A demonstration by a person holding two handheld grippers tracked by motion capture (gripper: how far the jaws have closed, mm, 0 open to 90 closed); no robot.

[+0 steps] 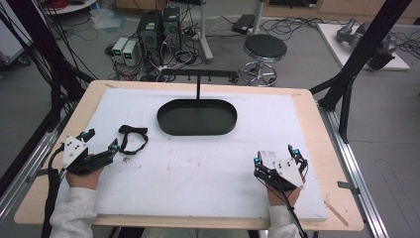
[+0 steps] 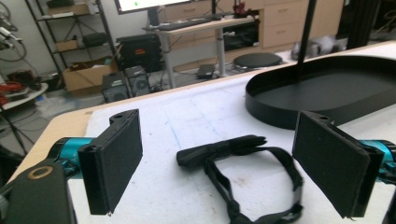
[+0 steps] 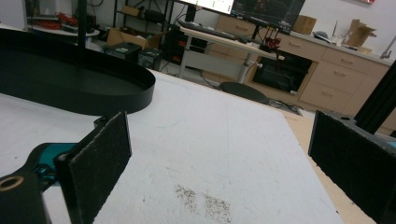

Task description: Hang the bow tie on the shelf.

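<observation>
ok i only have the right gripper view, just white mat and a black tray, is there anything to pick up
Observer: Yes, a black strap lies on the mat, left of the tray.
Operator: near the other gripper?
Observer: Right in front of the left gripper, between its open jaws' line of sight, not touched.
Operator: anything on the tray?
Observer: A T-shaped stand rises from it; its bar is bare.

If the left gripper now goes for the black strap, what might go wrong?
1. The black strap lies limp and flat on the white mat; the open left gripper may pinch only one side of the loop, so the rest dangles.
2. The black tray has a thin post with a crossbar; a dangling strap may catch there.
3. The open right gripper is far away, so it gives little help.
</observation>
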